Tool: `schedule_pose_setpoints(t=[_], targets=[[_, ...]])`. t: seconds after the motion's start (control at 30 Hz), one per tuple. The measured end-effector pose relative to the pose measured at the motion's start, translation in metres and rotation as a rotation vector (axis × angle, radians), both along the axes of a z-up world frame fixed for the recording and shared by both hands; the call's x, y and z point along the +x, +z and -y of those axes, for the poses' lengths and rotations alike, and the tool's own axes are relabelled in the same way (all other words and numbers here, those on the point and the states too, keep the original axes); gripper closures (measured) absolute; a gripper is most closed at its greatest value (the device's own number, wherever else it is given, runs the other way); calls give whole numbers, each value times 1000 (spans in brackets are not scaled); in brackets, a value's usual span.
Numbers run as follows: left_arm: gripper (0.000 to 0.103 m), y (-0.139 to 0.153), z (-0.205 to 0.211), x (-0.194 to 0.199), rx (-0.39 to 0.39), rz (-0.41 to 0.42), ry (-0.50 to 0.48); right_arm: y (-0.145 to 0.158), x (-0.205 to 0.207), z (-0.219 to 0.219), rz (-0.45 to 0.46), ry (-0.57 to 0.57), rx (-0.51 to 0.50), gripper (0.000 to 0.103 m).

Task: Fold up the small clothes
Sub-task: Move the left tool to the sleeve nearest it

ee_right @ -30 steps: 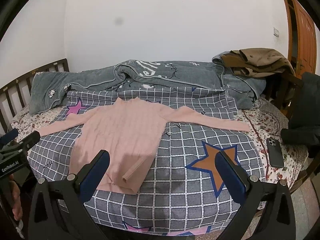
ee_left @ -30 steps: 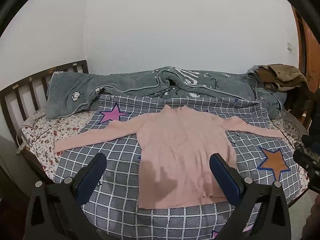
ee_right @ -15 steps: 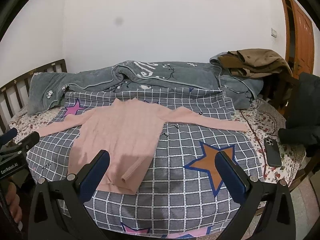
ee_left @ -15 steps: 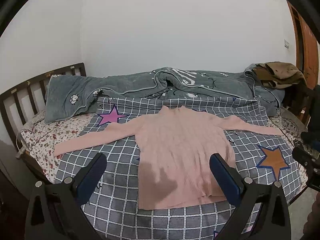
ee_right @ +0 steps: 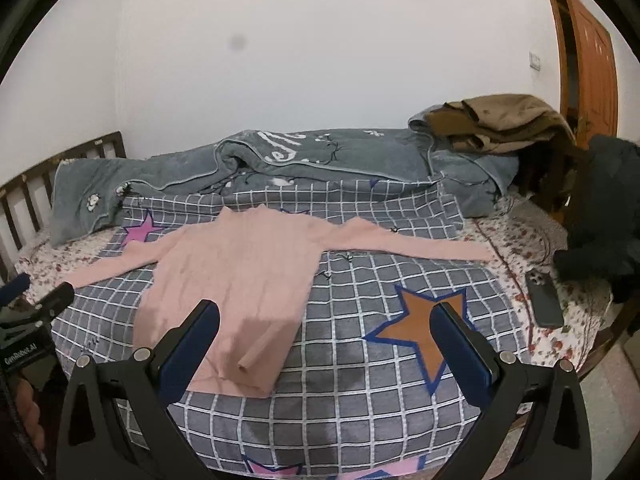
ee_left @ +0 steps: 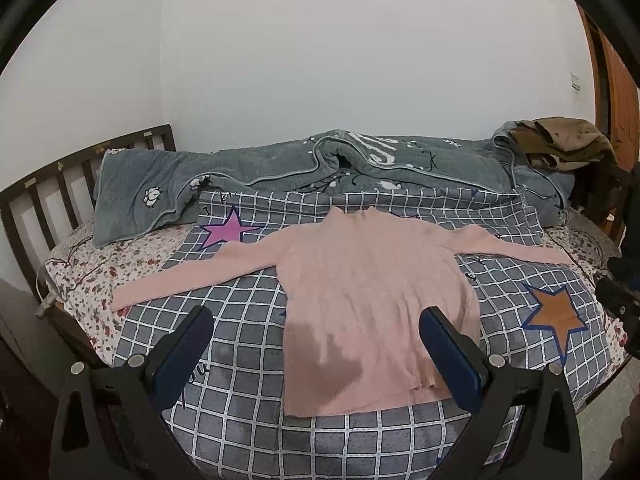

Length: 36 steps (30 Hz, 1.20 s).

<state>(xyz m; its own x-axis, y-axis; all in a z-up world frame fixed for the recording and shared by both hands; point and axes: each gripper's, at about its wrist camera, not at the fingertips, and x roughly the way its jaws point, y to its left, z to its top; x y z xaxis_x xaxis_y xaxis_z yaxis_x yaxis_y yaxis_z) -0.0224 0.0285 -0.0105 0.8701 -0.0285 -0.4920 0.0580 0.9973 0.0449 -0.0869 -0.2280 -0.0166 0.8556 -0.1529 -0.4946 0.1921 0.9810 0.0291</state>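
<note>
The pink sweater [ee_left: 372, 304] lies flat on the checked quilt [ee_left: 244, 332] of the bed, face up or down I can't tell, collar away from the tongs and hem nearest them. Its body runs straight out ahead of the tongs, hem to collar, while the two sleeves stretch out sideways, so the longest line of the whole garment runs left to right across the tongs' heading.

The left tongs [ee_left: 316, 344] hang above the near edge of the bed, spread wide, holding nothing. The hem sits just ahead of them, between the two fingers and a little toward the right one. The left sleeve [ee_left: 192, 280] trails off ahead and to their left, its cuff over the flowered sheet [ee_left: 92, 276].

The right tongs [ee_right: 326, 340] are wide apart too, and empty. From them the sweater lies ahead and to the left, its lower right corner just beyond the left finger, with a small rolled ridge near the hem. The right sleeve [ee_right: 412, 244] runs across ahead of them and off to the right, cuff pointing toward a phone [ee_right: 544, 300] lying farther right on the sheet.

So each sleeve has its own nearer tongs: left for left, right for right. I'd guess the first fold brings a sleeve across the body, and neither tongs touch cloth yet. A grey blanket [ee_left: 320, 168] is bunched well beyond the collar, out of the way.
</note>
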Motion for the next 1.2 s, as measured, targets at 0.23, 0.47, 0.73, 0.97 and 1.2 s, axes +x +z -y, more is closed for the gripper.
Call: schedule_pose_setpoints(t=[0.23, 0.47, 0.73, 0.97, 1.2], targets=[[0, -3, -6, 1, -7, 4, 5, -3, 4, -1, -21, 14, 29, 0], [0, -18, -17, 22, -36, -41, 36, -14, 10, -3, -32, -38, -44, 0], [0, -46, -30, 48, -32, -90, 44, -44, 32, 4, -13, 4, 48, 0], [0, -74, -56, 81, -44, -174, 68, -65, 55, -10, 19, -7, -36, 6], [1, -95, -82, 110, -25, -254, 112, -102, 100, -30, -127, 84, 36, 41]])
